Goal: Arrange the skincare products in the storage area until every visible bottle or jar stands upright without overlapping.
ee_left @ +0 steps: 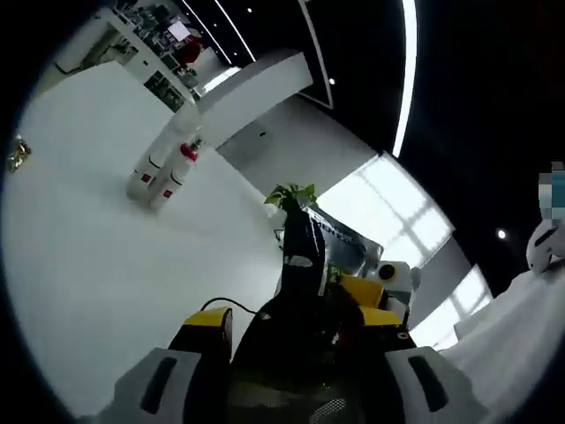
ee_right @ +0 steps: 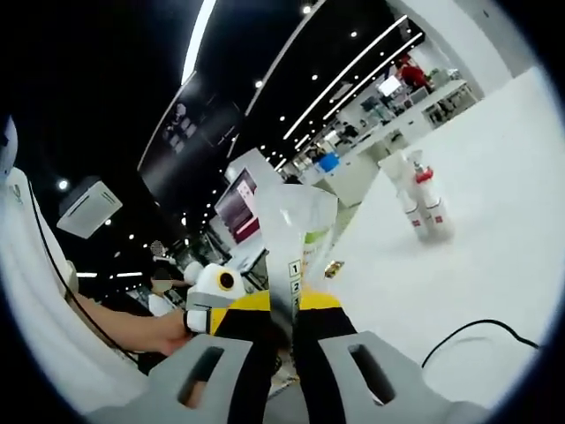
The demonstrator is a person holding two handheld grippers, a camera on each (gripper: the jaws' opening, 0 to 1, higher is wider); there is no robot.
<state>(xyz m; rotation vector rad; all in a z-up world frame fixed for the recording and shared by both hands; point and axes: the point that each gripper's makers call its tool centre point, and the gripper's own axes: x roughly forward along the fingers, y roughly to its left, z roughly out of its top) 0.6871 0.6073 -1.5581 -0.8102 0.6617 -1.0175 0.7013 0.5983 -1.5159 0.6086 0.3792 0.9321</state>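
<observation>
Left gripper view: tilted, looking across a pale floor [ee_left: 97, 256] and up to a dark ceiling with strip lights.
Left gripper [ee_left: 296, 340]: yellow-tipped jaws closed on a dark bottle [ee_left: 302, 265], which rises from between them; its base is hidden.
Background: green plant [ee_left: 291, 194] behind the bottle; two white cylinders with red tops [ee_left: 163, 172] stand far off on the floor.
Other gripper [ee_left: 388, 283]: white and yellow, just right of the bottle.

Right gripper view: tilted likewise.
Right gripper [ee_right: 275, 322]: jaws nearly together, pinching a clear tube [ee_right: 296, 238], possibly a printed sachet, numbers on its label.
Hand [ee_right: 168, 331]: at left, holding the other gripper's white body.
Distance: same red-topped cylinders [ee_right: 422, 205]; black cable [ee_right: 477, 334] on the floor.
</observation>
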